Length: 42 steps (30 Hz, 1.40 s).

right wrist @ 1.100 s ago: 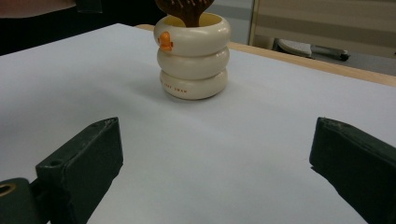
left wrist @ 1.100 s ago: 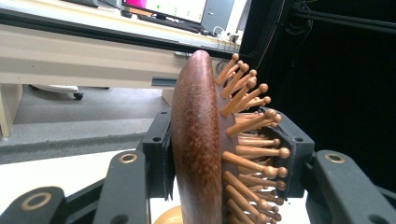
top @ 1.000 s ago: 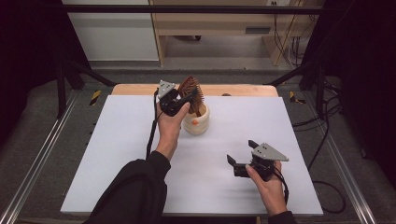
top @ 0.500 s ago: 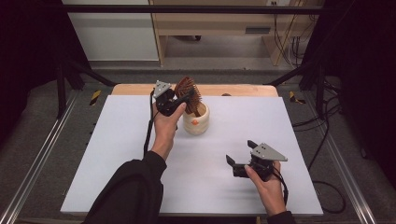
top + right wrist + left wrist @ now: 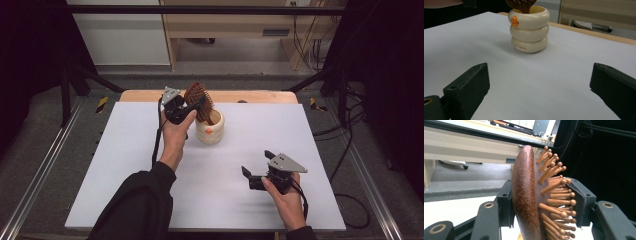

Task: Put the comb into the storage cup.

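High view: the left gripper (image 5: pixel 192 106) holds the wooden hairbrush (image 5: pixel 196 95) by its head at the far side of the white table (image 5: pixel 125 165), handle down in the cream cup (image 5: pixel 210 128), seemingly to stand it there; its jaws have just been easing apart.
Left gripper view: the brush head still sits between both pads (image 5: pixel 579 205), bristles facing right.
Right gripper view: the right gripper (image 5: pixel 537 92) gapes empty, waiting near the front edge, aimed at the cup.

Hairbrush (image 5: pixel 198 98) in cup (image 5: pixel 210 131)
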Tool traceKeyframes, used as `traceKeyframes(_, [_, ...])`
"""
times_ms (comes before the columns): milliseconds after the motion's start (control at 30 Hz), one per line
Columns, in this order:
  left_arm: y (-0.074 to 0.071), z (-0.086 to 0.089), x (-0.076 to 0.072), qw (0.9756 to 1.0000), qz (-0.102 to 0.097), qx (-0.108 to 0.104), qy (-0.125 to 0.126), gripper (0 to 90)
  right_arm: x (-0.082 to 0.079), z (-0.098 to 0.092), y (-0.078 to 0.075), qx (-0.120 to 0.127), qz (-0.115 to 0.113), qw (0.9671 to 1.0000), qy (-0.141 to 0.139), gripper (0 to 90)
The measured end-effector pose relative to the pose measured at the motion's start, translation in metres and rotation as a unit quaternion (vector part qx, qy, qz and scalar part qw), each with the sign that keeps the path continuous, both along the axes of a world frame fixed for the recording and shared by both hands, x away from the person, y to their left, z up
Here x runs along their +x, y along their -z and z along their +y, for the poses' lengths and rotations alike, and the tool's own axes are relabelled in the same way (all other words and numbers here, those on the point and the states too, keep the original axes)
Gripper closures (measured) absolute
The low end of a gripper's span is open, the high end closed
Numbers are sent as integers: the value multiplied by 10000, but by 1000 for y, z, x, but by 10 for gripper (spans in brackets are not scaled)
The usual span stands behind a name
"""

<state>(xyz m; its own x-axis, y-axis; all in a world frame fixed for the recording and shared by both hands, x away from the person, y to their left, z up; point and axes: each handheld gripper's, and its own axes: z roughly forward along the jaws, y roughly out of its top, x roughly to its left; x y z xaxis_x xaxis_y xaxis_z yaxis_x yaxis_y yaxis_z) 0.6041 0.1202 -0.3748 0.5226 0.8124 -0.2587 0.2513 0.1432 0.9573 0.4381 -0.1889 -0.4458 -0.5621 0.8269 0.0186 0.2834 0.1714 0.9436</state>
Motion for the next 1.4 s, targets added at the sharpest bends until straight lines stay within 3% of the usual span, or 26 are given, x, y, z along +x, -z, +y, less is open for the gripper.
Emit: traceKeyframes(1400, [5,8,4,10000,75,-10,19,429,1,0,1,-5,30,10000,4,32])
